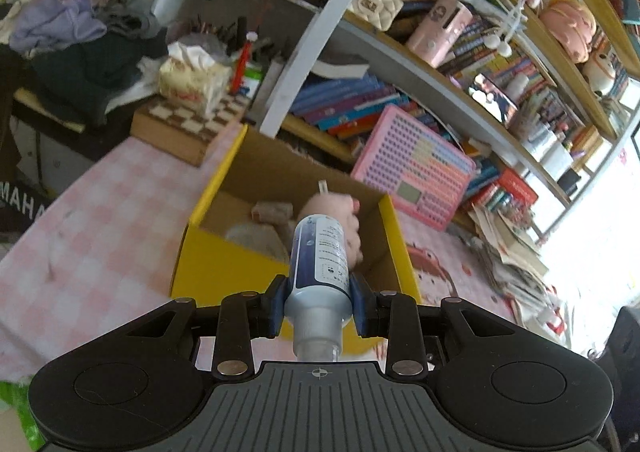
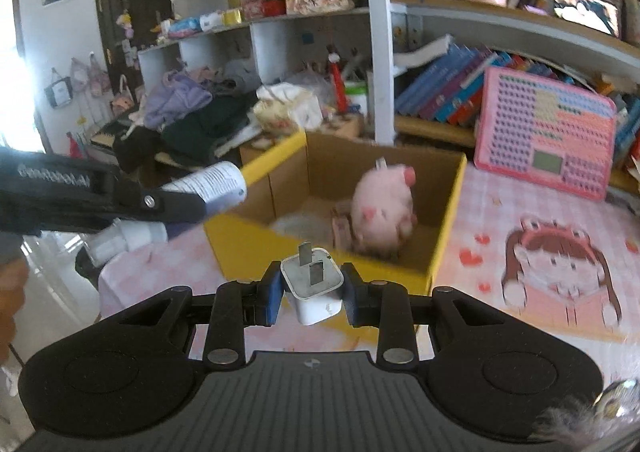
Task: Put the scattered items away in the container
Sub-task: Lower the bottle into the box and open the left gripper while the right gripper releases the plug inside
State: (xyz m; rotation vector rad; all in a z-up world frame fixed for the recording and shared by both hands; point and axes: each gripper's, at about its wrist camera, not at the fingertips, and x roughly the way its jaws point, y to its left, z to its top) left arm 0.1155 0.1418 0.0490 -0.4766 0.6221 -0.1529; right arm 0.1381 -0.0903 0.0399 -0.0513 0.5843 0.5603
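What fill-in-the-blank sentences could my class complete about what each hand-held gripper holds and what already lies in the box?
1. The left hand-held gripper is shut on a ____.
2. The right hand-held gripper grips a white ____ with two metal prongs.
3. A plush toy of ____ colour already lies inside the cardboard box.
4. The outside of the box is ____.

Missing words: bottle; charger plug; pink; yellow

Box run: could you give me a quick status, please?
Left gripper shut on bottle. Right gripper shut on charger. Box ahead, pig inside.
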